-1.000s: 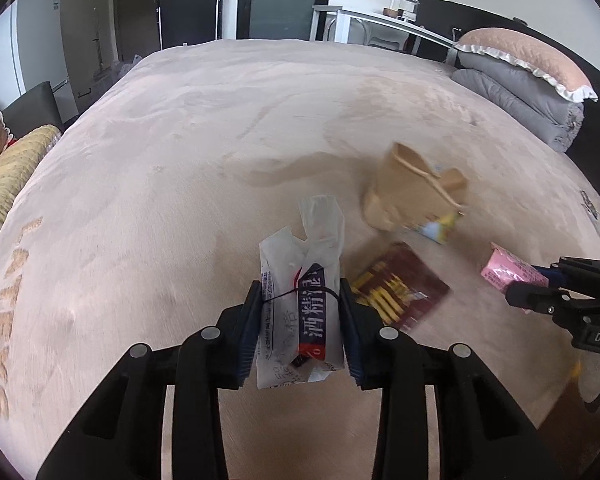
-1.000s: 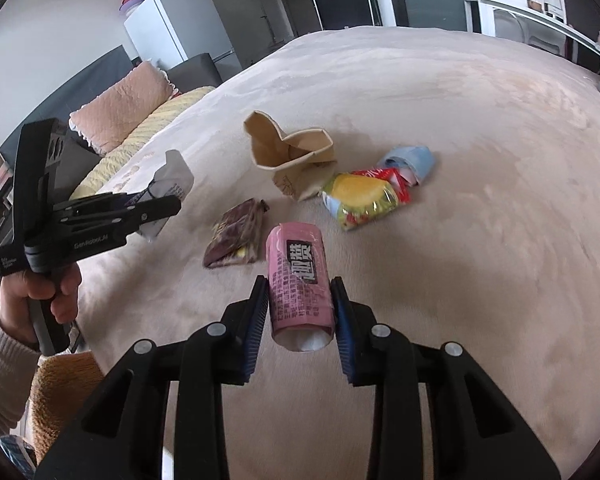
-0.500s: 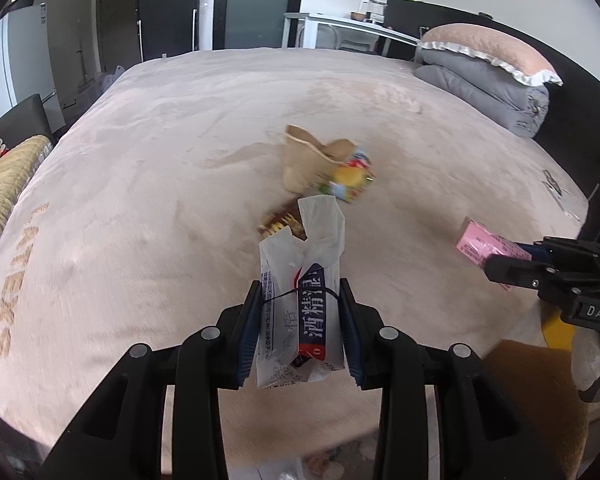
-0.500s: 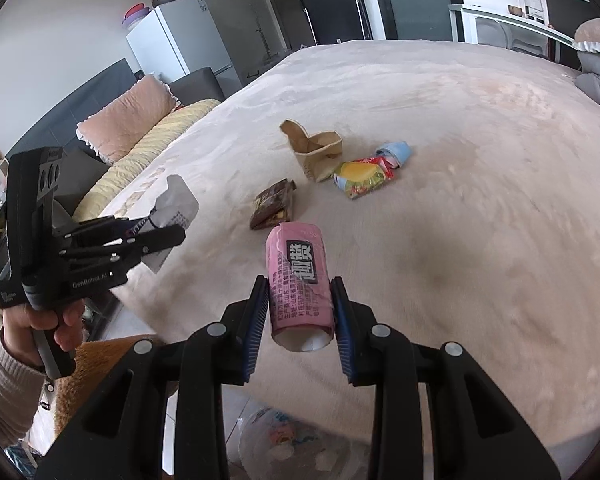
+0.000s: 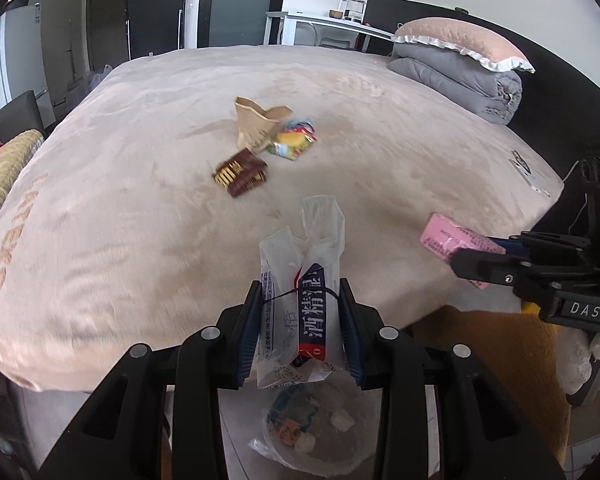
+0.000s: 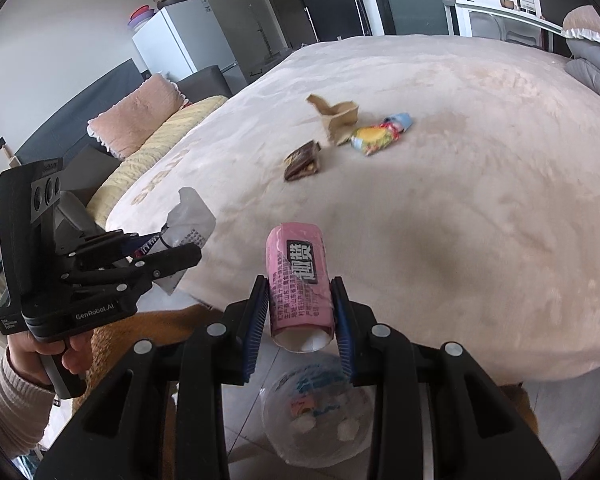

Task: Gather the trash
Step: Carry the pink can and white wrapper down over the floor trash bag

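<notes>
- Left wrist view: the left gripper [image 5: 300, 328] pinches a white crumpled plastic wrapper with a red and blue label [image 5: 302, 292] between its blue pads. It hangs past the near edge of the beige plush bed cover [image 5: 120, 208], right above the clear plastic trash bag [image 5: 308, 432] on the floor. I judge it is held there so that it can fall into the bag.
- On the bed cover, around its middle, three pieces of trash lie close together. From left to right: a dark brown flat snack packet with gold print [image 5: 241, 173], a torn tan paper bag [image 5: 260, 126] that stands open, and a yellow and green crinkled snack wrapper [image 5: 294, 140] touching the paper bag.
- At the far right corner of the bed lie a folded grey duvet [image 5: 460, 76] and a pink pillow with a white frill [image 5: 460, 44] on top of it.
- At the right edge of this view, the right gripper [image 5: 466, 256] is pressed on a pink cylindrical snack packet [image 5: 452, 238].
- Right wrist view: the pink packet [image 6: 300, 276] sits lengthwise between the blue pads, also above the trash bag [image 6: 320, 428], probably for the same reason.
- Count: two pieces are held, one in each gripper; three remain on the bed; one bag waits below.
- A hand [image 6: 48, 354] in a light sleeve holds the left gripper handle.
</notes>
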The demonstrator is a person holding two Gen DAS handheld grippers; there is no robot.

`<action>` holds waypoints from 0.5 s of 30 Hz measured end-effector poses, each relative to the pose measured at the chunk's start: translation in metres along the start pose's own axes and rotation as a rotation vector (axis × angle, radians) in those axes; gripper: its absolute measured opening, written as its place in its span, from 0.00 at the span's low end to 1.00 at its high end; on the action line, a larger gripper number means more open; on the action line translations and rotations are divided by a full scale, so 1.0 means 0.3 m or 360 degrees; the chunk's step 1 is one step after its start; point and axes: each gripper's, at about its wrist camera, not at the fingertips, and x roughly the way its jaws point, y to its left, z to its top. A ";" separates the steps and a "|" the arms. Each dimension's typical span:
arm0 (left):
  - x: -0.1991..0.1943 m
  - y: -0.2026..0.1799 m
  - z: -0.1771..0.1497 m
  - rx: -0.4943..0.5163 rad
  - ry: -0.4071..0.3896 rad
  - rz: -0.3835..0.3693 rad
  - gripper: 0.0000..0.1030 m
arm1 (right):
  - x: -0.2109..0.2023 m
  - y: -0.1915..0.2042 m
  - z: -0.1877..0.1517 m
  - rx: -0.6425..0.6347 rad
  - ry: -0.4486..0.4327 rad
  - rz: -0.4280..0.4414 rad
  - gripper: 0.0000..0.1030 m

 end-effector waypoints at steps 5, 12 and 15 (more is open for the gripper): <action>-0.037 -0.034 -0.059 -0.0010 0.0011 -0.0013 0.34 | -0.027 0.032 -0.071 0.0011 0.0014 0.0019 0.32; -0.060 -0.082 -0.142 -0.0010 0.0041 -0.0033 0.34 | -0.057 0.058 -0.154 0.0025 0.0034 0.0021 0.32; -0.063 -0.104 -0.178 -0.0010 0.0056 -0.0047 0.34 | -0.052 0.063 -0.194 0.0038 0.0058 0.0020 0.32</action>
